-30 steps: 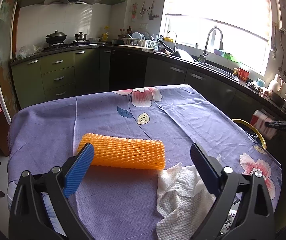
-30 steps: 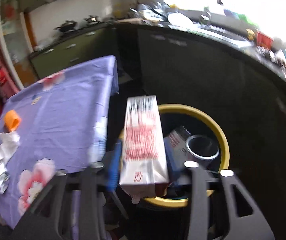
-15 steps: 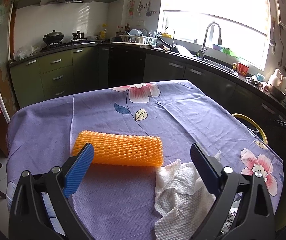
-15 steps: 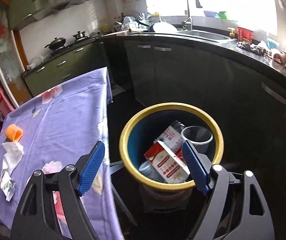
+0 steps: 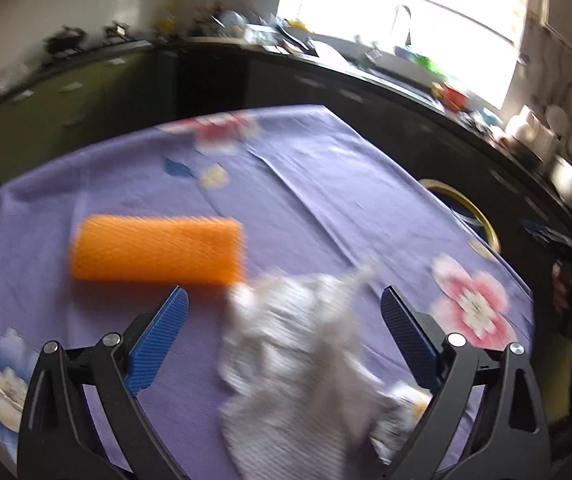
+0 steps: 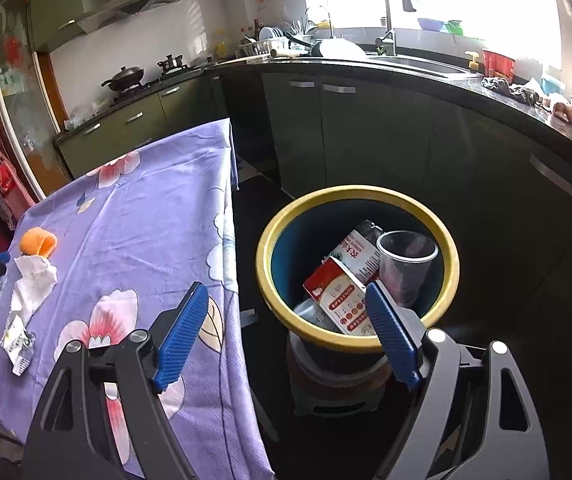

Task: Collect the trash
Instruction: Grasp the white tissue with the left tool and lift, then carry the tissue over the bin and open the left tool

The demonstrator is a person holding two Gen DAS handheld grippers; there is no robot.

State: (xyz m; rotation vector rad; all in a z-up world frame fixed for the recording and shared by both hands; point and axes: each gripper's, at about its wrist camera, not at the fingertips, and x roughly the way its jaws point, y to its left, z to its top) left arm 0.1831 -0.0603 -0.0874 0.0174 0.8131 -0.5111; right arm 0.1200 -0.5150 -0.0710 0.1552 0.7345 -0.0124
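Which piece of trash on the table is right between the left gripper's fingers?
The crumpled white paper towel. The orange foam net lies beyond the left gripper; the small wrapper lies off to the side.

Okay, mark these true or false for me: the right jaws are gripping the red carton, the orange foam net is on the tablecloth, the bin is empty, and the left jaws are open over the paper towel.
1. The right gripper grips the red carton. False: its jaws are open and empty; the carton lies in the bin.
2. The orange foam net lies on the tablecloth. True.
3. The bin is empty. False: it holds cartons and a clear cup.
4. The left gripper is open over the paper towel. True.
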